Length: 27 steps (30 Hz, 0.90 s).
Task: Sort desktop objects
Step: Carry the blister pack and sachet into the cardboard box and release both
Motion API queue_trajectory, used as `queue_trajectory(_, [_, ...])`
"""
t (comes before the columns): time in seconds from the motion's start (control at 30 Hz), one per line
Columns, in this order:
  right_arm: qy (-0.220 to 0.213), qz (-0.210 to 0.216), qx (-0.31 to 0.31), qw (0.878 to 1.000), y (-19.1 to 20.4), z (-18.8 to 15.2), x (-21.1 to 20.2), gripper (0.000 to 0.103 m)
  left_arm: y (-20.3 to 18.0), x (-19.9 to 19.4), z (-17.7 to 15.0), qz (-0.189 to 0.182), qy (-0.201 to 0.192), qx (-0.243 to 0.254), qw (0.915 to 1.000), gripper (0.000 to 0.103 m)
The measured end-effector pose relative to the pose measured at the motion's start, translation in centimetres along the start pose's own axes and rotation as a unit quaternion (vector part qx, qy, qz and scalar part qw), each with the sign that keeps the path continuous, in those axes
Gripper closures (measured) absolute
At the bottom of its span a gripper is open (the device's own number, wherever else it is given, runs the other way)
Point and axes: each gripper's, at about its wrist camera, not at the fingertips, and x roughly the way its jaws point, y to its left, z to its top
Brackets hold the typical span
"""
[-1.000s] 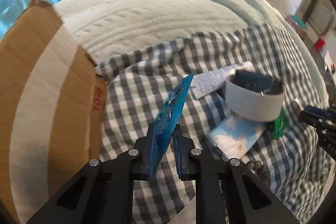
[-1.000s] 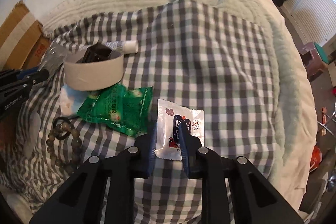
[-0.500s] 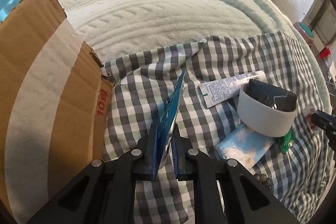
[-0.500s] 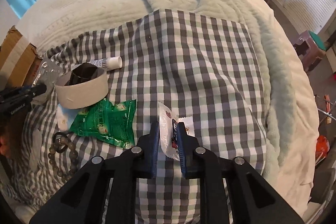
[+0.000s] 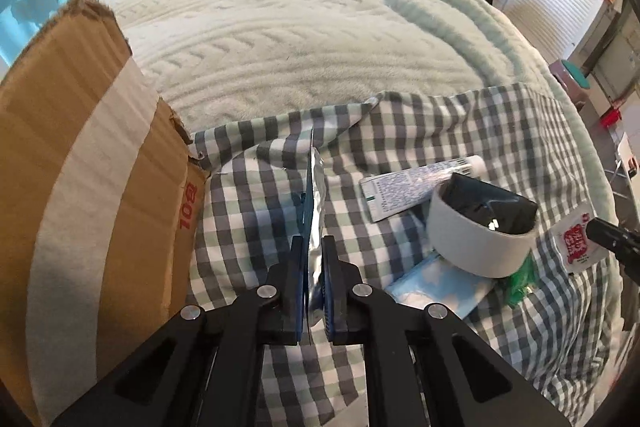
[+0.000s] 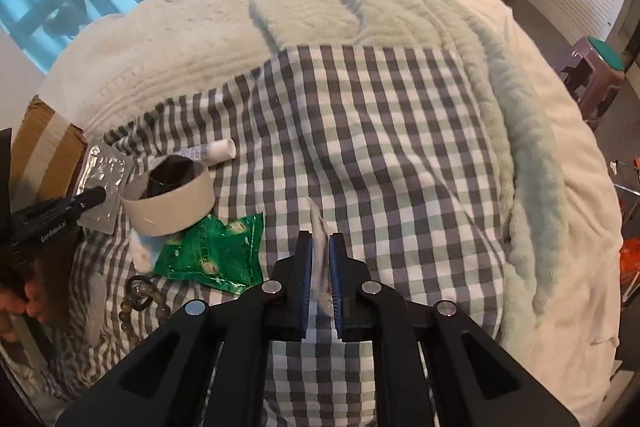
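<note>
Both pickups are now complete. The left gripper (image 5: 311, 259) has closed fully on the foil blister pack (image 5: 316, 187), which stands edge-on above the checked cloth (image 5: 440, 115), beside the cardboard box (image 5: 100, 155). The right gripper (image 6: 320, 255) has clamped the white sachet (image 6: 320, 227) and lifted it clear. Judgement: 2 items ready for sorting; tape roll (image 6: 172, 203), green packet (image 6: 208, 251) and bead bracelet (image 6: 140, 301) remain.
</note>
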Motion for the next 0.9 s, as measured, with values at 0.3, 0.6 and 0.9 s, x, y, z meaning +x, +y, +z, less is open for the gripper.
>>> queue_trajectory(0.3, [-0.001, 0.002, 0.006, 1.000, -0.1, -0.4, -1.1, 0.095, -0.2, -2.3, -0.2, -0.005, -0.015, 0.002, 0.9999, 0.096])
queue_trajectory(0.6, [0.019, -0.020, -0.002, 1.000, 0.0, -1.3, 1.3, 0.094, 0.2, -1.2, -0.4, -0.004, -0.004, -0.006, 1.0000, 0.096])
queue_trajectory(0.9, [0.015, -0.016, -0.010, 1.000, -0.7, -0.8, 2.4, 0.099, 0.0, -0.1, -0.1, -0.029, -0.011, -0.013, 0.9994, 0.096])
